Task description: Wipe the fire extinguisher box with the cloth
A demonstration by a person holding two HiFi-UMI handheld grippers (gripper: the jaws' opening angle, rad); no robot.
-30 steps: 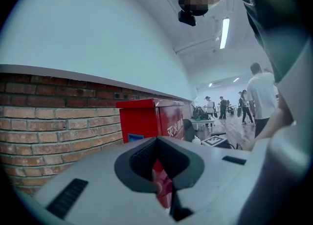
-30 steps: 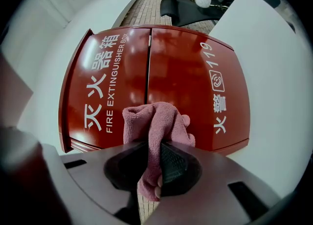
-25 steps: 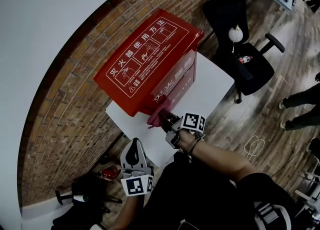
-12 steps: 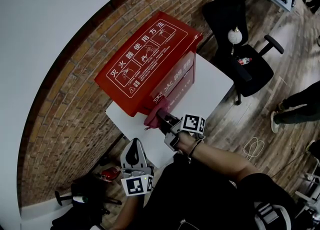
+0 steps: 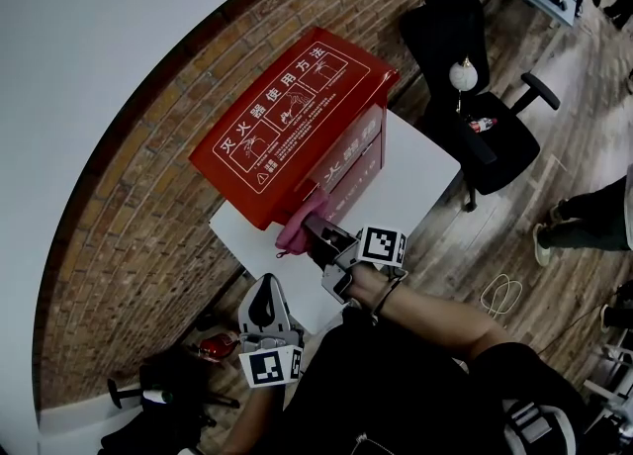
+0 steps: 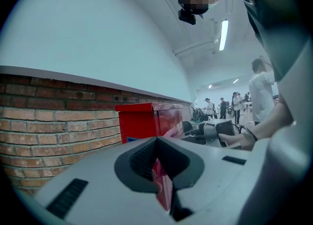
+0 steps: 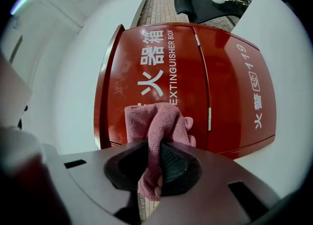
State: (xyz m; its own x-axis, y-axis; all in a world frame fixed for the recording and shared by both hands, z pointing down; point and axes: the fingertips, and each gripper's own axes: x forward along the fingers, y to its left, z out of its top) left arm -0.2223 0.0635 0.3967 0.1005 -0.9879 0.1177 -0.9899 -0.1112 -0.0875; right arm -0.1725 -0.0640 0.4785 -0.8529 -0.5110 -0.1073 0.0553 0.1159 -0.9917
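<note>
The right claw (image 7: 155, 163) pinches a bunched, nubby pink cloth (image 7: 159, 121) between its ribbed black pads. The soft folds lie against the lower left of the glossy red front of the fire extinguisher box (image 7: 195, 77), just below the white lettering. The smooth, rectangular box, its sloping lid printed with white diagrams, stands on a flat white tabletop (image 5: 420, 181) against a rough brick wall (image 5: 129, 216). The left claw (image 5: 263, 300) hangs low and well apart from the box, its tips pressed together on nothing.
</note>
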